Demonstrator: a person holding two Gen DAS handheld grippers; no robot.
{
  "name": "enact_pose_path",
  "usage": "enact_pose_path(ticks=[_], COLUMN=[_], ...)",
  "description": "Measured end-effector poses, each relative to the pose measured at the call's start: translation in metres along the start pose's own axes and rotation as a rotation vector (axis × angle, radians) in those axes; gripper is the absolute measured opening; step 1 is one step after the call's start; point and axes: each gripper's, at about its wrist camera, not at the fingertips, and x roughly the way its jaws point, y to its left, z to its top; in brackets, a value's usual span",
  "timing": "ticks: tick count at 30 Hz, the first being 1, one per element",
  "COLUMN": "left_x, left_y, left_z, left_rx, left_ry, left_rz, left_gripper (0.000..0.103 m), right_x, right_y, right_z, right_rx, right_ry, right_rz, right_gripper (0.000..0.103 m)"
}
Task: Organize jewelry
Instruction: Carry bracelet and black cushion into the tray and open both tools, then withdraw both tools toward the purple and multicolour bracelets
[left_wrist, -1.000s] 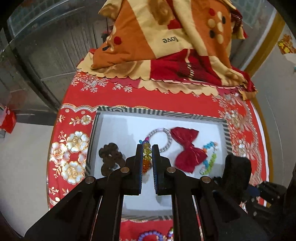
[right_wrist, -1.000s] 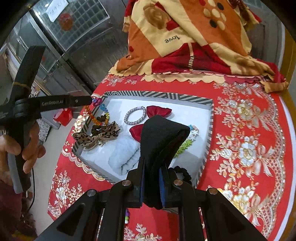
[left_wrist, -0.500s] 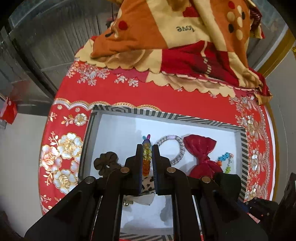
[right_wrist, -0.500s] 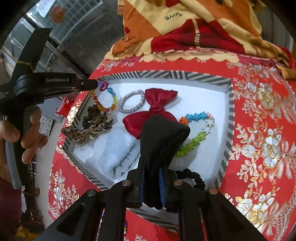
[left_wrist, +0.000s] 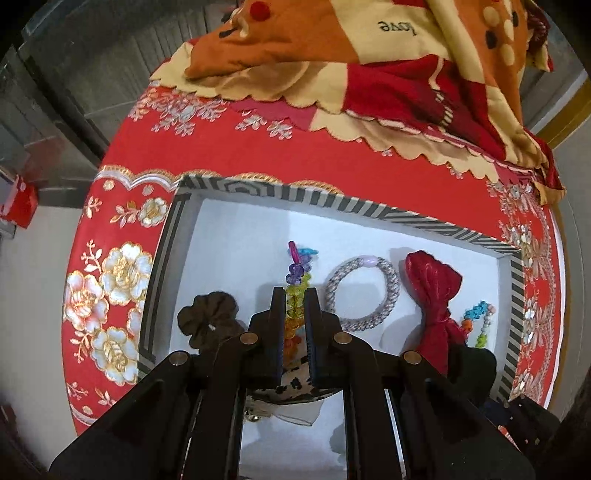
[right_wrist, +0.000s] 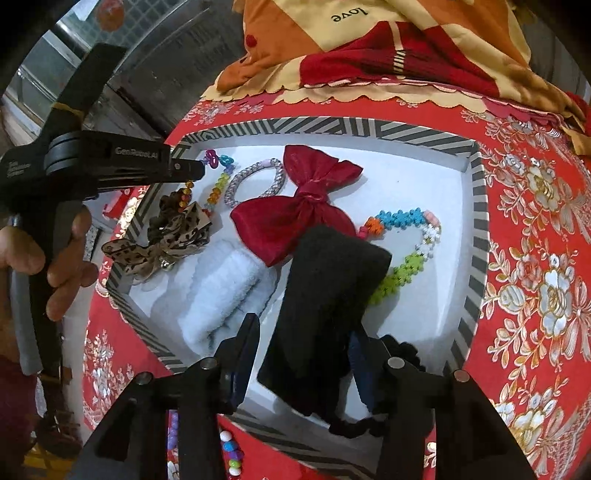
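A white tray with a striped rim sits on a red cloth. My left gripper is shut on a colourful bead bracelet, held over the tray's left part. My right gripper is open; a black fabric piece stands loose between its fingers over the tray's near side. In the tray lie a grey braided ring, a red bow, a blue-white-green bead bracelet, a leopard bow and a white fluffy band.
A dark brown scrunchie lies at the tray's left edge. A black scrunchie sits at the tray's near right. Loose beads lie on the cloth in front. An orange and red blanket is piled behind the tray.
My right gripper has opened and let go of the black fabric, which now rests in the tray. My left gripper has moved forward over the tray with the bracelet.
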Motion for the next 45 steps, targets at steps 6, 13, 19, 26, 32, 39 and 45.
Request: enact_pose_path(ticks=[6, 13, 19, 26, 32, 39, 45], left_x=[-0.006, -0.025, -0.046, -0.078, -0.095, -0.112, -0.124], left_y=[0.007, 0.008, 0.003, 0.001, 0.001, 0.005, 0.009], left_z=[-0.008, -0.019, -0.035, -0.063, -0.088, -0.116, -0.143], left_rx=[-0.045, -0.051, -0.027, -0.010, 0.002, 0.014, 0.032], left_ry=[-0.002, -0.034, -0.081, -0.154, -0.183, -0.214, -0.232], left_rz=[-0.029, -0.023, -0.010, 0.000, 0.019, 0.028, 0.038], left_gripper=[0.047, 0.052, 0.052, 0.052, 0.052, 0.052, 0.052], right_x=[-0.023, -0.052, -0.068, -0.084, -0.096, -0.107, -0.112], right_y=[0.004, 0.002, 0.001, 0.012, 0.020, 0.030, 0.044], right_z=[-0.004, -0.011, -0.019, -0.034, -0.050, -0.069, -0.084], right_rx=[0.007, 0.033, 0.053, 0.048, 0.055, 0.068, 0.062], right_ry=[-0.062, -0.142, -0.181, -0.208, -0.227, -0.245, -0.255], right_rz=[-0.001, -0.049, -0.088, -0.121, -0.137, -0.164, -0.183], right_gripper=[0.045, 0.045, 0.045, 0.045, 0.045, 0.045, 0.045])
